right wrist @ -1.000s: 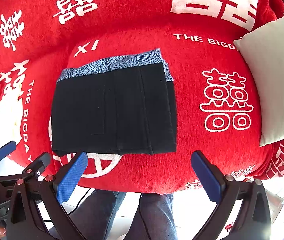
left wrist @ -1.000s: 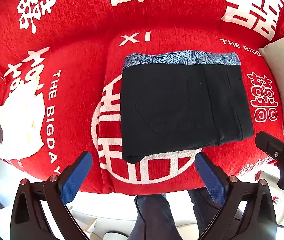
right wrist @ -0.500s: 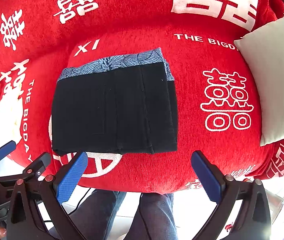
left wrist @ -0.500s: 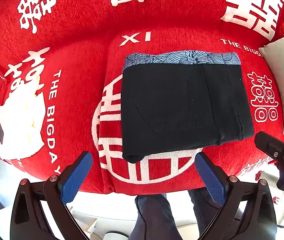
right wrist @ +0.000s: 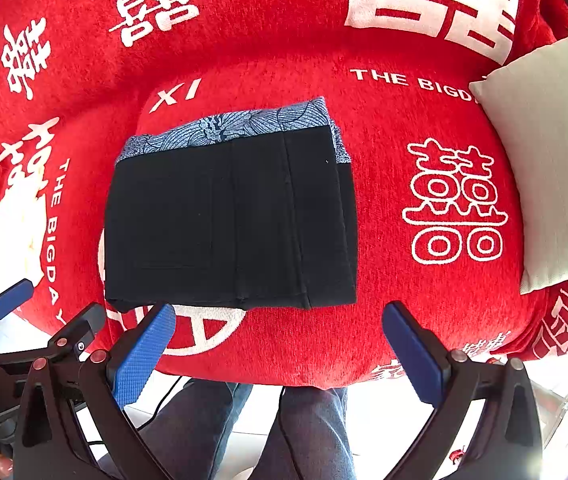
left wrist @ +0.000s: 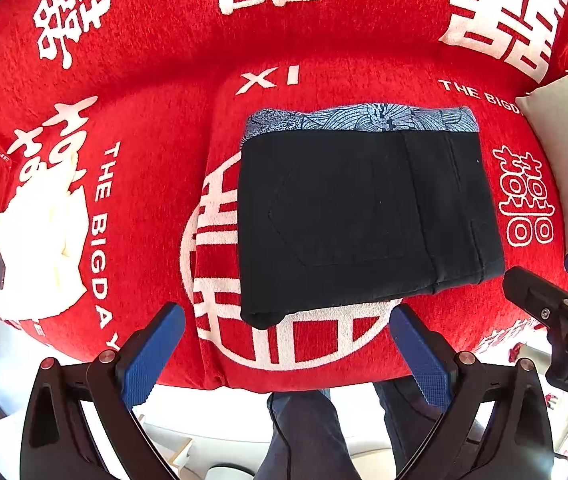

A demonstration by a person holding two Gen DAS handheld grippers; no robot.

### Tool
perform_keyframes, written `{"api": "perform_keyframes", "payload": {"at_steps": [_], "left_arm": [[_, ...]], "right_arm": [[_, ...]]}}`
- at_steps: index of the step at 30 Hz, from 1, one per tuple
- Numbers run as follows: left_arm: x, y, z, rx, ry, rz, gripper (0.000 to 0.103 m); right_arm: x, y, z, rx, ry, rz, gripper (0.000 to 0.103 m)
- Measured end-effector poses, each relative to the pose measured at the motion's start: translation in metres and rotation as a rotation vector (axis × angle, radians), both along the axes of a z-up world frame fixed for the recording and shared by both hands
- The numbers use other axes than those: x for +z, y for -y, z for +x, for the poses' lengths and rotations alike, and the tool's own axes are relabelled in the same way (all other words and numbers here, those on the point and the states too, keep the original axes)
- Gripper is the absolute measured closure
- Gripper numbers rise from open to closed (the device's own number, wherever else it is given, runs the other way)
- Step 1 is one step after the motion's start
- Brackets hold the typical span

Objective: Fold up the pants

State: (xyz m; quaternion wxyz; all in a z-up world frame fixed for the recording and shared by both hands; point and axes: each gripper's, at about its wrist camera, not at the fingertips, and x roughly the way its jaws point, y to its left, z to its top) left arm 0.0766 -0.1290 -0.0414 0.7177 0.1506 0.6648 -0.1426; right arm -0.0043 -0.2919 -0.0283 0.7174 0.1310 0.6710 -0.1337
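Note:
Black pants (left wrist: 363, 216) lie folded into a flat rectangle on the red sofa seat, with a blue patterned lining strip (left wrist: 363, 118) along the far edge. They also show in the right wrist view (right wrist: 228, 224). My left gripper (left wrist: 287, 356) is open and empty, just in front of the pants' near edge, above the seat's front. My right gripper (right wrist: 280, 356) is open and empty, in front of the pants' near right corner. Each gripper shows at the edge of the other's view.
A red sofa cover (left wrist: 156, 160) with white characters spans the seat and back. A white pillow (right wrist: 551, 160) lies at the right. A white cloth with a dark item (left wrist: 36, 248) lies at the left. The person's legs (right wrist: 311, 432) stand below the seat edge.

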Motion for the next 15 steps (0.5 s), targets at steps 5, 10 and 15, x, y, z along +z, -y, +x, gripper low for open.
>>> {"api": "perform_keyframes", "payload": {"at_steps": [5, 10, 15], "left_arm": [[-0.0014, 0.0008, -0.0003, 0.002, -0.005, -0.004, 0.0], [-0.0024, 0.0013, -0.0002, 0.005, -0.008, -0.009, 0.0], [-0.0032, 0.0011, 0.0, 0.012, -0.008, -0.016, 0.0]], "right_arm": [[-0.0003, 0.0, 0.0003, 0.001, 0.0, -0.001, 0.0], [-0.0003, -0.0003, 0.0007, 0.001, -0.001, -0.002, 0.0], [-0.001, 0.0012, 0.0016, 0.004, -0.002, -0.003, 0.0]]}}
